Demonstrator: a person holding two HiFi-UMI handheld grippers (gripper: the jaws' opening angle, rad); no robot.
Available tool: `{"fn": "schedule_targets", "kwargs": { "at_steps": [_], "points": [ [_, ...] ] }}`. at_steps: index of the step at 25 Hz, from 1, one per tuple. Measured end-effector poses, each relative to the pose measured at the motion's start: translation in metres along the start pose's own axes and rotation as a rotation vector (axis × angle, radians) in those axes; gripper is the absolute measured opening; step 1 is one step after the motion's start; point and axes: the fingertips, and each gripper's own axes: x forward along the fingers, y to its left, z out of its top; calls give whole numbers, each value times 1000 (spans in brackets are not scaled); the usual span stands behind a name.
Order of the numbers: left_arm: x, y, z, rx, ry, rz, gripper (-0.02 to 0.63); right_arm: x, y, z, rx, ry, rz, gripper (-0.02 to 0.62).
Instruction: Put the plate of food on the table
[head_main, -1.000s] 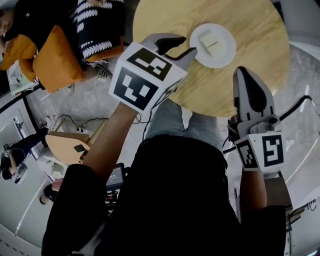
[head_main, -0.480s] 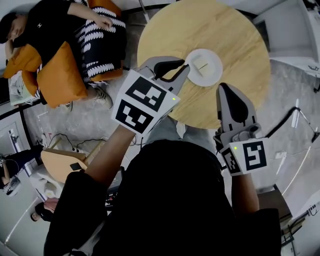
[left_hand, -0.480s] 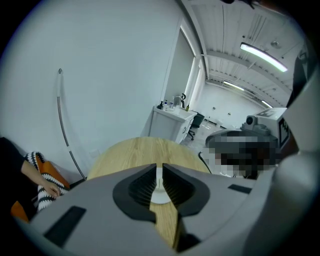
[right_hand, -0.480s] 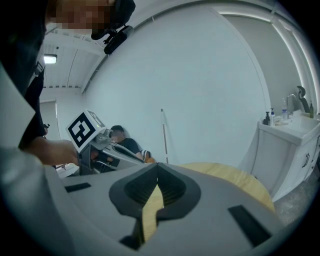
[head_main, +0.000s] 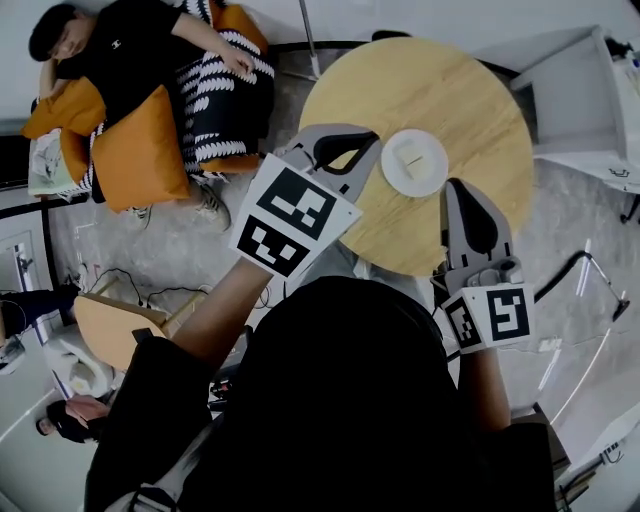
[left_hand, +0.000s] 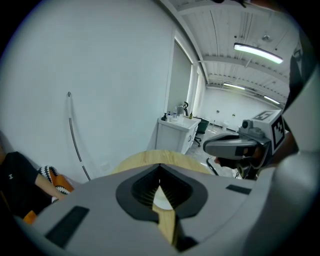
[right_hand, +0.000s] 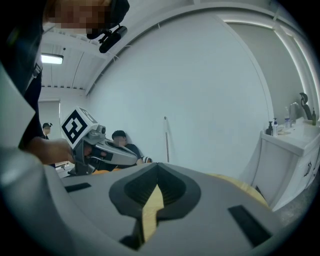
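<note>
Plate of food (head_main: 414, 163) lies on the counter (head_main: 480, 90), left gripper (head_main: 372, 146) at its nine o'clock, fingers just clenched empty; right gripper (head_main: 459, 188) likewise clenched.

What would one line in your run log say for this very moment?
plate with food: resting on table | left gripper: jaws just closed, empty | right gripper: shut, empty
</note>
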Motion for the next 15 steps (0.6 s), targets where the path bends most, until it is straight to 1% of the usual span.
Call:
{"fn": "schedule_targets", "kwargs": {
  "at_steps": [7,15],
  "points": [
    [-17,5,19,29,-48,22,8,-2,4,14,-24,-32,-2,8],
    [-30,4,40,43,-101,22,8,-10,1,27,-53,-54,-22,8]
  ]
}}
